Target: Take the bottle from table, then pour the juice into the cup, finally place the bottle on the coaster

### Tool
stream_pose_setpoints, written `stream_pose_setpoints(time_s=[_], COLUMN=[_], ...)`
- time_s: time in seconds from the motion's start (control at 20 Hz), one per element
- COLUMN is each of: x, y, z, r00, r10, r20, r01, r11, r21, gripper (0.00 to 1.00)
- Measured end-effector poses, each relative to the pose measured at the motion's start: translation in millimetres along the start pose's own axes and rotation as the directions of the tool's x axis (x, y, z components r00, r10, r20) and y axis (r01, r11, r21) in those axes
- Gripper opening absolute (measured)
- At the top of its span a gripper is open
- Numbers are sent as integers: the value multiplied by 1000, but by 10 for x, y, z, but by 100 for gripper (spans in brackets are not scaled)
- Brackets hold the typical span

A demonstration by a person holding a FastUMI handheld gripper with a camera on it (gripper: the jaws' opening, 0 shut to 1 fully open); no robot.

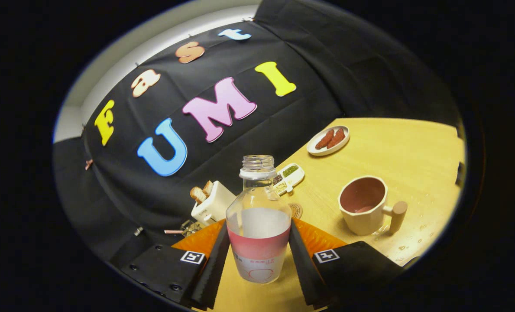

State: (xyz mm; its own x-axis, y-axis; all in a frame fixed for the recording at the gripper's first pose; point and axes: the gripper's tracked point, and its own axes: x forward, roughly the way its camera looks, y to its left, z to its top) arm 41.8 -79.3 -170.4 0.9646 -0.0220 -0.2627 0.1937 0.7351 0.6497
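A clear uncapped bottle (258,225) with a pink-and-white label stands between my two fingers, and my gripper (258,253) is shut on its lower body. The scene is tilted, with the bottle held above the wooden table (413,151). Liquid fills the bottle to about mid-height. A beige cup (364,204) with a dark pink inside and a wooden handle stands on the table ahead and to the right of the fingers, with a little liquid at its bottom. A small round coaster (297,210) peeks out just behind the bottle's right shoulder.
A white toaster (212,203) with bread slices stands beyond the left finger. A small divided dish (288,175) of seeds lies past the bottle, and a white plate (328,140) with reddish sausages sits farther back. Water droplets (422,225) dot the table right of the cup.
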Motion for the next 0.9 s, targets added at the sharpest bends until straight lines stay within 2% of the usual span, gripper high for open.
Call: stream_pose_setpoints(time_s=[0.1, 0.45, 0.9], x=[36, 137, 150], y=[-101, -307, -388], z=[-12, -65, -120], r00=[1000, 997, 994], r10=[-4, -8, 33], r20=[-11, -78, -107], r01=[5, 24, 13], r11=[998, 978, 918], r21=[70, 206, 397], gripper=[76, 76, 76])
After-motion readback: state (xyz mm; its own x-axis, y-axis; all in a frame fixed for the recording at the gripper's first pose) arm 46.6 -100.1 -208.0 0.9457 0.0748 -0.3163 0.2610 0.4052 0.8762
